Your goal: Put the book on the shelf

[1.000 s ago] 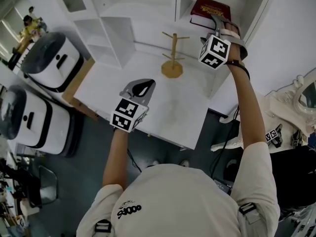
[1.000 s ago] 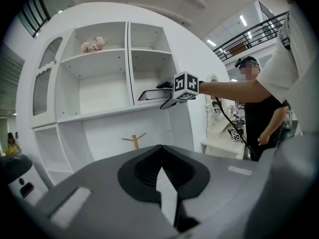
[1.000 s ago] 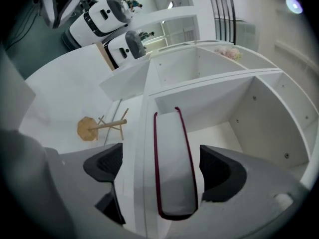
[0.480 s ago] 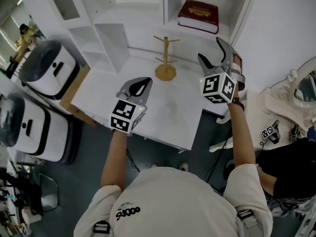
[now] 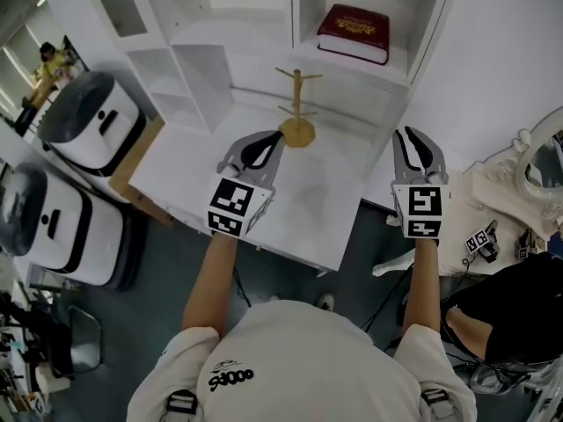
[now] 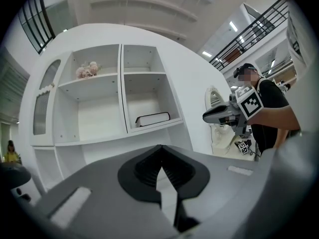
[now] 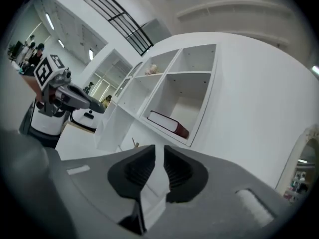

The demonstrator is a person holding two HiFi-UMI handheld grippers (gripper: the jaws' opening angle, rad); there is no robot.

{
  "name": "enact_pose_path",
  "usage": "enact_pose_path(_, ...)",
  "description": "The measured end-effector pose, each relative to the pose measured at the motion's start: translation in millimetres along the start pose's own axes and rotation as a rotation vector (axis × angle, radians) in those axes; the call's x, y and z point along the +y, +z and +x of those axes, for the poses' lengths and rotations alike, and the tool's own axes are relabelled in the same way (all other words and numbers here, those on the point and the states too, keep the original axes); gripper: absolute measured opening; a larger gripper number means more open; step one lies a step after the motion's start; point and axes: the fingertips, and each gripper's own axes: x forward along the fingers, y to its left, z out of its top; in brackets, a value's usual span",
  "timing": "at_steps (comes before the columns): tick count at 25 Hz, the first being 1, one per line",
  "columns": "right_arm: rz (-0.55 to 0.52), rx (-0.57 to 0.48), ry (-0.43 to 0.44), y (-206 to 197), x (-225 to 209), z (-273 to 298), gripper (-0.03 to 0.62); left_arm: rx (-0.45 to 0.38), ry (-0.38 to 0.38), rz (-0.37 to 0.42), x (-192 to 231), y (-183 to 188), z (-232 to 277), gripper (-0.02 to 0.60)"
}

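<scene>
The dark red book lies flat in the right compartment of the white shelf unit; it also shows as the book and the book in the gripper views. My right gripper hovers off the table's right edge, well short of the shelf. Its jaws are closing, with a narrow gap and nothing between them. My left gripper hangs over the middle of the white table, its tips touching and holding nothing.
A wooden mug tree stands on the table in front of the shelf, between the two grippers. Two white rounded appliances stand on the floor at the left. An ornate white mirror frame is at the right.
The right gripper has drawn back from the shelf compartment toward me, leaving the book lying there, and its jaws have narrowed. The left gripper has shifted slightly forward.
</scene>
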Motion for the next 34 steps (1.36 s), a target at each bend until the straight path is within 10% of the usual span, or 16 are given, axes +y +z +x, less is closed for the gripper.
enact_pose_path(9, 0.183, -0.047, 0.082, 13.1, 13.3, -37.5, 0.002, -0.034, 0.015, 0.003, -4.0, 14.3, -8.0, 0.017)
enact_pose_path(34, 0.182, -0.039, 0.134, 17.8, 41.2, -30.0, 0.000, -0.027, -0.032, 0.015, -7.9, 9.9, -4.5, 0.017)
